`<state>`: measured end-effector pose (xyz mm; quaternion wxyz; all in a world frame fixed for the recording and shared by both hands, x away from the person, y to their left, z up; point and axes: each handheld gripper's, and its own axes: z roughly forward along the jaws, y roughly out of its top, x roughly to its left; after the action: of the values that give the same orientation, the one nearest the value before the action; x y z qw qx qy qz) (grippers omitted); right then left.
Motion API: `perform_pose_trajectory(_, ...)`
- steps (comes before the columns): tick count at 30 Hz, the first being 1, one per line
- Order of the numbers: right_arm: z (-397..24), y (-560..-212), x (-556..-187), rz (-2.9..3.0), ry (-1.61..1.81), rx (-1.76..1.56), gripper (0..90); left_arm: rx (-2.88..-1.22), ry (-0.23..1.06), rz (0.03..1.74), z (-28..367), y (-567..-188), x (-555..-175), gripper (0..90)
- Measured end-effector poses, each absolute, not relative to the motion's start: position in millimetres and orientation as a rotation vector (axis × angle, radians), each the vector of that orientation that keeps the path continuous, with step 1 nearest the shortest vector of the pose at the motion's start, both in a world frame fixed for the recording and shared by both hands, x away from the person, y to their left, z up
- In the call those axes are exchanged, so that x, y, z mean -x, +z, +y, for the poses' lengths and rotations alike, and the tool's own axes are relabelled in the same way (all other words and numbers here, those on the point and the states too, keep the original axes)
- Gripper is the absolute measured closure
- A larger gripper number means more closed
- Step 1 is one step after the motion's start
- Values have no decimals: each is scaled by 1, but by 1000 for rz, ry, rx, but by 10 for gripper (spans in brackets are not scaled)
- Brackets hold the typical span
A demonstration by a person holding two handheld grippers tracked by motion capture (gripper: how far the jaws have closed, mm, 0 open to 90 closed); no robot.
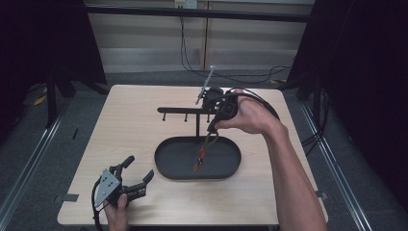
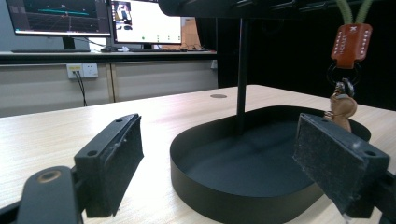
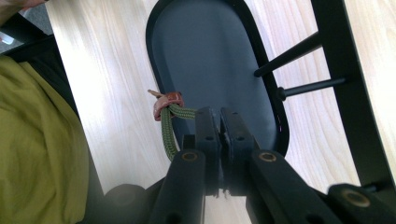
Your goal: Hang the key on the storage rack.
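Green cord (image 3: 169,133) pinched in right gripper (image 3: 220,114) jaws, keys (image 1: 199,159) blurred over black tray (image 1: 166,166), left gripper (image 1: 137,177) jaws wide.

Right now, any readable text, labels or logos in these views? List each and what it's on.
Brown leather key tag: an "X"-like mark at its top; the embossed lettering below is too blurred to read.
Two monitors behind the table: on-screen content too small to read.
Nothing legible on the black tray or either gripper.
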<state>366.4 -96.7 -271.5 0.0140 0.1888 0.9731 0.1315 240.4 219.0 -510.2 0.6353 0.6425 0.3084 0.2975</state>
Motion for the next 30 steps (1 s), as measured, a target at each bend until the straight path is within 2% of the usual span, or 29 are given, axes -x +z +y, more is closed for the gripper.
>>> perform_pose_trajectory(30, -89, -278, -416, 2997, 446, -677, 865, -1466, 681, 704, 219, -510, -240, 155)
